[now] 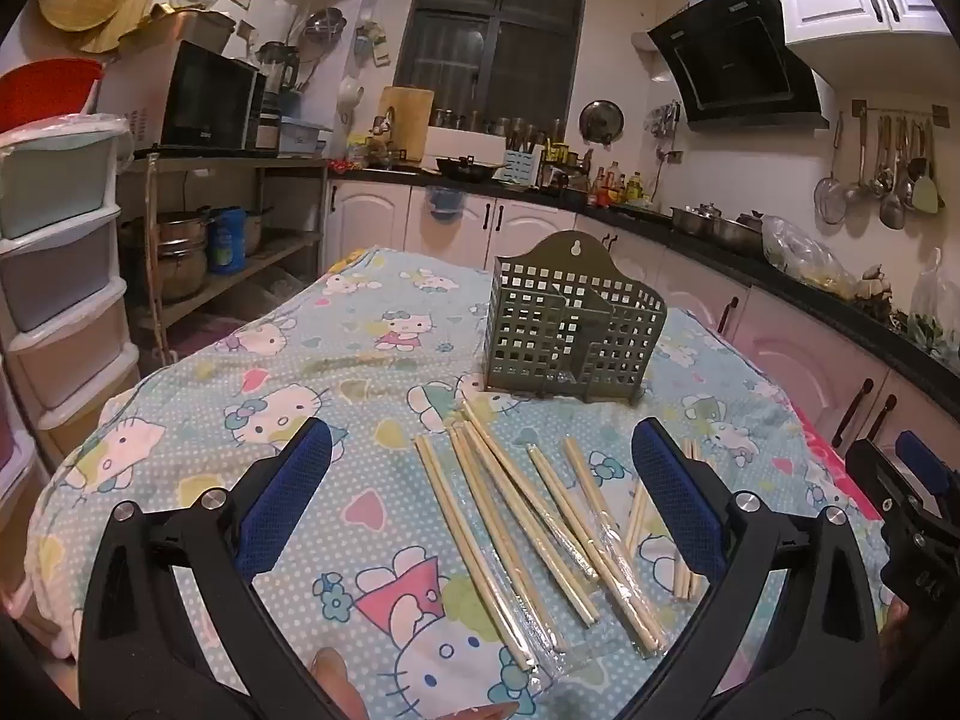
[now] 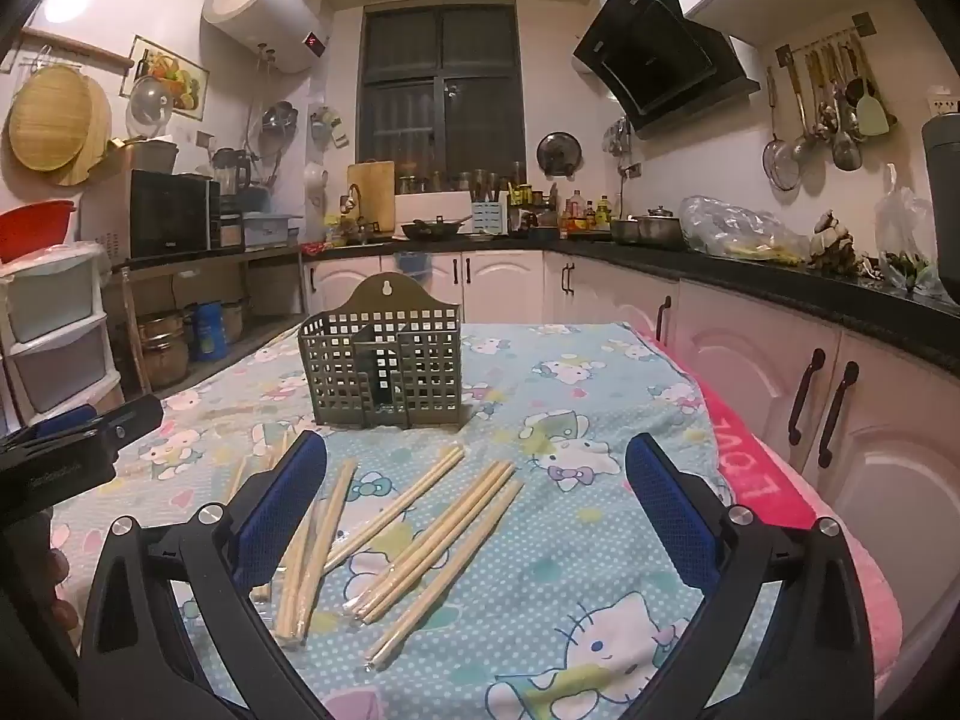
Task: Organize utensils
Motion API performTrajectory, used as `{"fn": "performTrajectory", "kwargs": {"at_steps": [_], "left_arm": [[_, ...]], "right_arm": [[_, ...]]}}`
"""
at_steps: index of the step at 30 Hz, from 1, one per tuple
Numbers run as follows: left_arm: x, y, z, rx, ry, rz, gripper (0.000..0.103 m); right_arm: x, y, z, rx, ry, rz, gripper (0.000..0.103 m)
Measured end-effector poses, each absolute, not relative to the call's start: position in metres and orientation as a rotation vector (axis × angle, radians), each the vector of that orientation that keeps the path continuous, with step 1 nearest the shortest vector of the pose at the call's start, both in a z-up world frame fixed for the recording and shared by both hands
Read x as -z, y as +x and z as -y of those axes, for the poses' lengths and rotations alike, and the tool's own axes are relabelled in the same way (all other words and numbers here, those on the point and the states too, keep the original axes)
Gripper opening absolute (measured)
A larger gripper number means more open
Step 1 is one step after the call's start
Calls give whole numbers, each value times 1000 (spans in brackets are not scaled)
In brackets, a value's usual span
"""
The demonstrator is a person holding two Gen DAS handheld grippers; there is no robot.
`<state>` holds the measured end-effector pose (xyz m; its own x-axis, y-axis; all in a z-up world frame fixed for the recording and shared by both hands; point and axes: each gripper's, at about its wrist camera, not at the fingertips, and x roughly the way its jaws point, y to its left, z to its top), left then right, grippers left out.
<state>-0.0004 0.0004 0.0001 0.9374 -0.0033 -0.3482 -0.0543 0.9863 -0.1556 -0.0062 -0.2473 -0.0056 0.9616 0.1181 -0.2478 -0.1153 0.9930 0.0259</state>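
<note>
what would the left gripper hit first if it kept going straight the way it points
Probably the loose chopsticks on the tablecloth, lying between its open jaws; the green holder stands beyond them. Depth is hard to judge.

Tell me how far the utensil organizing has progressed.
Nothing looks done: the green utensil holder appears empty. Nothing is in hand: the left gripper and right gripper are both open. Left to do: all the chopsticks lie scattered on the tablecloth.

chopsticks on table | holder behind chopsticks | counter right
</note>
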Motion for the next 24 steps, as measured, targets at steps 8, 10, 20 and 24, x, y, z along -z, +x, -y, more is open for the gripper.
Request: {"fn": "performTrajectory", "kwargs": {"at_steps": [8,10,20,24], "left_arm": [[3,-6,4,-26,-150,-354,92],[0,0,-1,-21,-165,-371,92],[0,1,2,-19,-160,-373,92],[4,4,3,-20,-159,-373,92]], "right_arm": [[8,-8,246,-91,8,-250,97],[8,-11,246,-83,7,-246,97],[6,-6,245,-125,12,-252,97],[7,-6,245,-122,11,-250,97]]}}
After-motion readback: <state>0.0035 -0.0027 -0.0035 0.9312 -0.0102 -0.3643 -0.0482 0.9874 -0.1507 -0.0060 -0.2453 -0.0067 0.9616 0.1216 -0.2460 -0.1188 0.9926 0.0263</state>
